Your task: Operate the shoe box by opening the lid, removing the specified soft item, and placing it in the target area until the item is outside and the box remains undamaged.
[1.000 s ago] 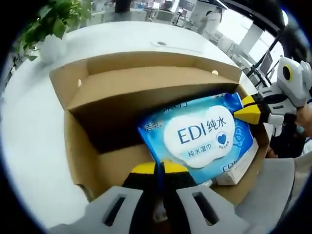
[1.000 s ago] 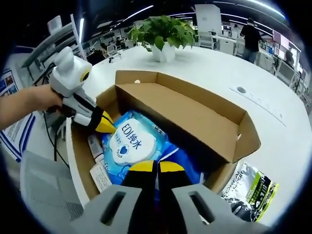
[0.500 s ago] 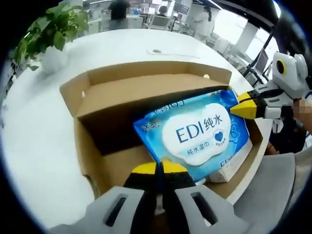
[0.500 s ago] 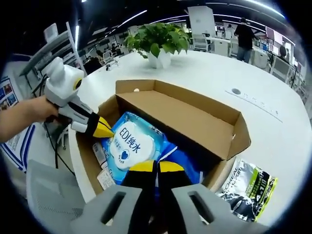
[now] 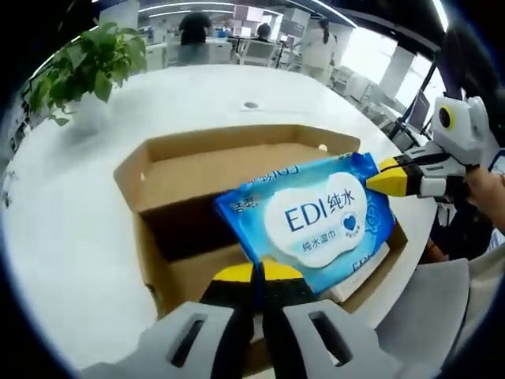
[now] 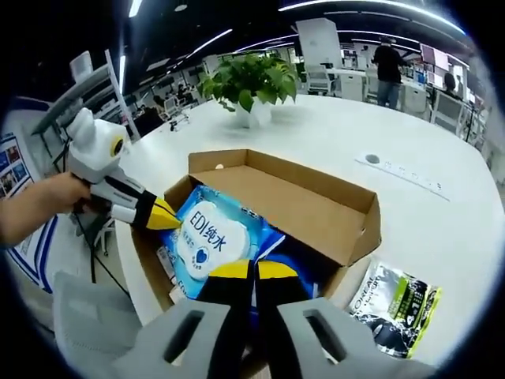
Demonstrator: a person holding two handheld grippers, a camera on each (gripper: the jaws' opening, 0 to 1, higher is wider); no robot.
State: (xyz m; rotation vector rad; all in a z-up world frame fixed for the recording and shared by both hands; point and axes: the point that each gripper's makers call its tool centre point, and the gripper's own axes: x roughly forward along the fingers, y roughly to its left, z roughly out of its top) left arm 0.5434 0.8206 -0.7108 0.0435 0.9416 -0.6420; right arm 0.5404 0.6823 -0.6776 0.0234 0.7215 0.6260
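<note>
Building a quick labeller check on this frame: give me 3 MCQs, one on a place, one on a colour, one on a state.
1. Where does the black and green pouch lie?
A. inside the shoe box
B. on the white table beside the shoe box
C. under the plant

2. What colour is the wet wipes pack?
A. mostly blue with a white label
B. red
C. all black

3. How do the two grippers stand at the wet wipes pack?
A. both open and away from it
B. one shut on it, the other on the plant
C. each shut on an edge of it

Key: 1 B, it lies on the table just outside the shoe box wall. 2 A, blue wrapper, white patch reading EDI. 3 C, the left gripper and the right gripper each have their jaws closed on an opposite edge of the pack, over the open box.
</note>
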